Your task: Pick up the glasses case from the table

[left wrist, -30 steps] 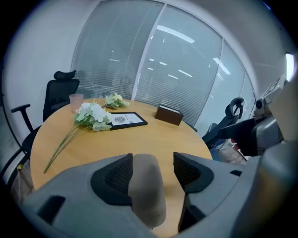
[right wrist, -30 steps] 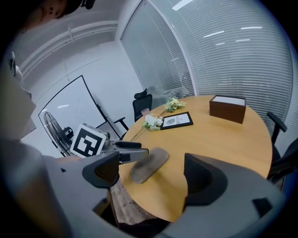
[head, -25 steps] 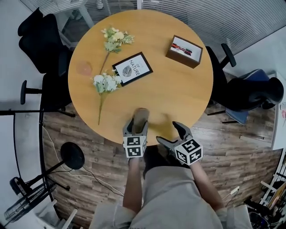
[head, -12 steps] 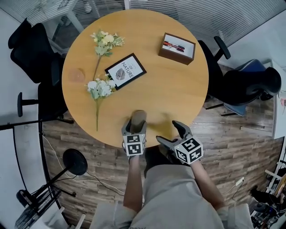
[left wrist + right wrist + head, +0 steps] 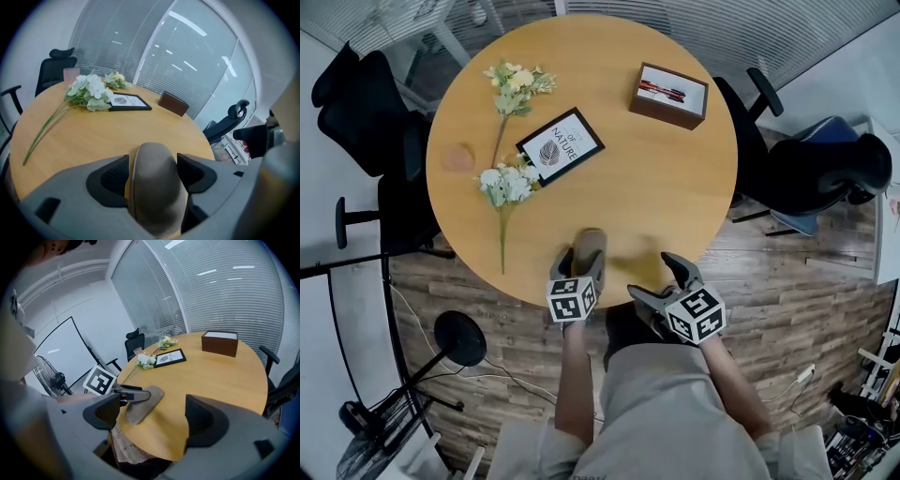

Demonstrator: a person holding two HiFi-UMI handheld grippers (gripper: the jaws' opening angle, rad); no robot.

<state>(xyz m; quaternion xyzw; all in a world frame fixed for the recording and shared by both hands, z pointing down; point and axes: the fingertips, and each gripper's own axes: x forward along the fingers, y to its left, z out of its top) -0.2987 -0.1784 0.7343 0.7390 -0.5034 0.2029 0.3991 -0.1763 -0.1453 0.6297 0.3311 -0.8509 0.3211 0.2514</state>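
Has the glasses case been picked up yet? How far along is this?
Done: the left gripper sits astride the glasses case. In hand: its jaws have just been opening, one on each side of the case, not pressing it. Left: close and lift; the case lies flat on the table near its edge. The right gripper is open and empty.

The glasses case lies on the table at its lower edge, near the middle of the frame. Up and to the left, a framed card lies between a lower flower sprig at its lower left and an upper flower sprig at its upper left. A box stands at the table's upper right. A left chair and a right chair flank the table.
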